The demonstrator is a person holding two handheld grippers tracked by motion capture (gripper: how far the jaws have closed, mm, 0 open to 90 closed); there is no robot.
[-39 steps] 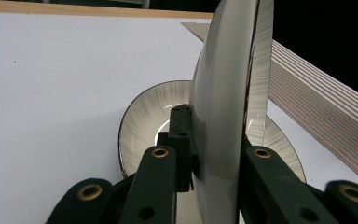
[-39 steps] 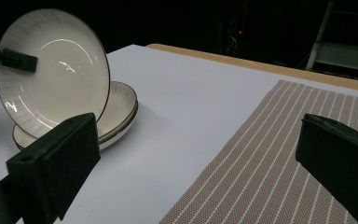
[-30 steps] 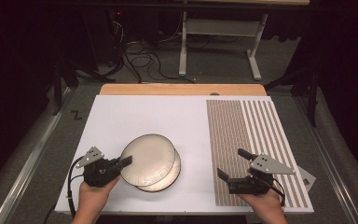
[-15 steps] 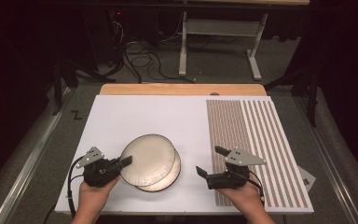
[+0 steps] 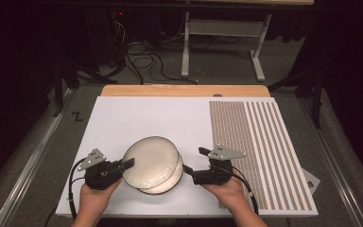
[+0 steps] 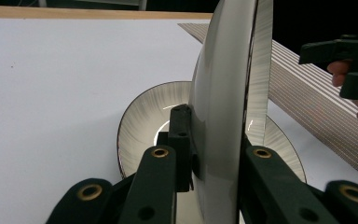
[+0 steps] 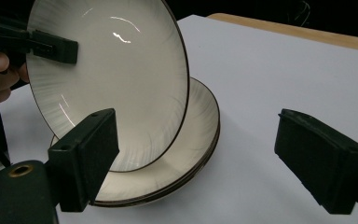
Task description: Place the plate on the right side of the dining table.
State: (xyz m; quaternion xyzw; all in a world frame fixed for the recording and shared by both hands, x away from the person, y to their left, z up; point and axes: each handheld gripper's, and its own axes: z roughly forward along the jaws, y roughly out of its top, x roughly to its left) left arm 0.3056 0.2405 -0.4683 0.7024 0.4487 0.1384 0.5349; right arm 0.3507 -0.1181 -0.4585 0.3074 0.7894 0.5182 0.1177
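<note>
Left gripper pinches the tilted plate at its left rim; glazed, stiff, breakable; right gripper gapes near the stack's right edge

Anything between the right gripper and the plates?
Nothing visible. The right gripper, jaws open, faces the lifted plate across bare white table. The left gripper clamps that plate's far rim, tilted above the stacked plates.

Cream plates carry fine grey radial streaks and thin dark rims. The board is plain white; its mat shows brown-and-white stripes. Both grippers' jaws are black.
</note>
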